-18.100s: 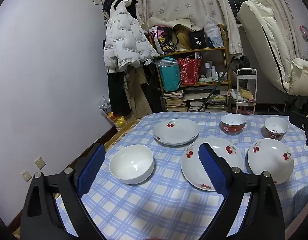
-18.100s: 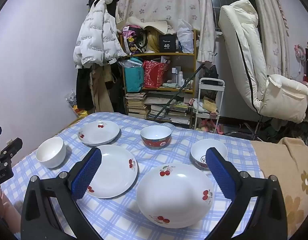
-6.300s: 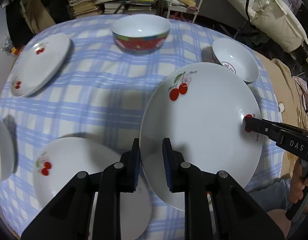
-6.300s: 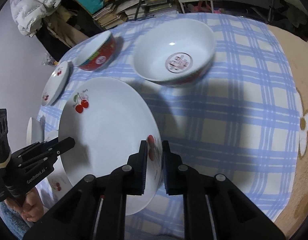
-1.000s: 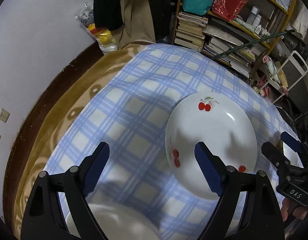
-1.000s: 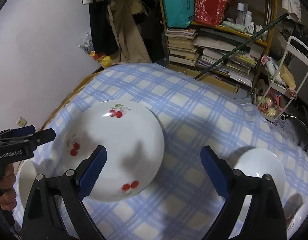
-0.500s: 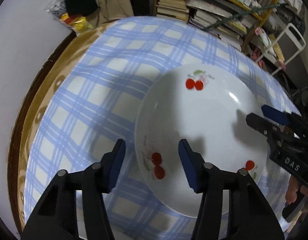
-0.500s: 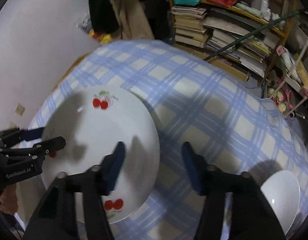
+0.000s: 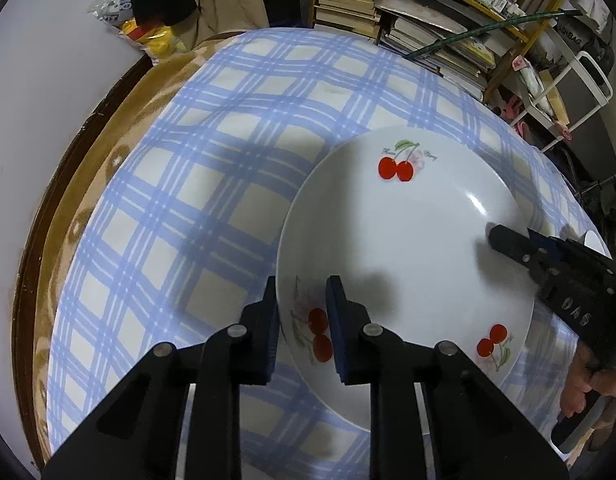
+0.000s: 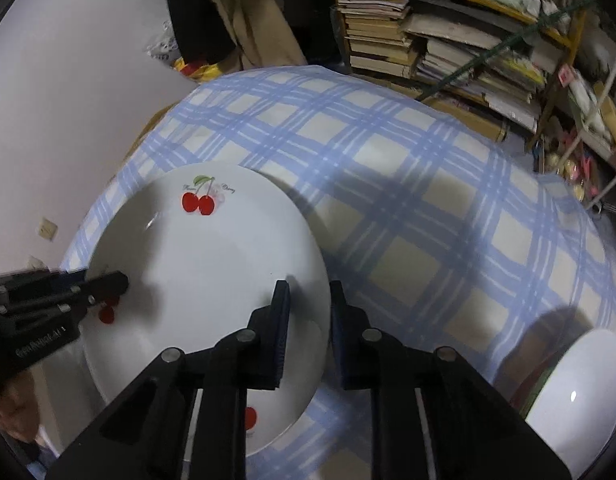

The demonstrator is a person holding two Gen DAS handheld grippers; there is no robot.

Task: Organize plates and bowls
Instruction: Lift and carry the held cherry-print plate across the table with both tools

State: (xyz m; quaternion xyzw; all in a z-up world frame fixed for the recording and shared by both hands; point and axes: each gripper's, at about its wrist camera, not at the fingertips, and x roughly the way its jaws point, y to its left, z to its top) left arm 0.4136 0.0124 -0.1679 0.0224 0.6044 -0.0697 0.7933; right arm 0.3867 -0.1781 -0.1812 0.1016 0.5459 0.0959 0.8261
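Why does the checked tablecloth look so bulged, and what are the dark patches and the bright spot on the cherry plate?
Left wrist view: the fisheye lens bows the tablecloth and darkens the corners; a streak of lamp glare sits on the cherry plate, and soft shadows fall beside the left claw and the right claw. Right wrist view: same bulge; the left claw looks slightly blurred.
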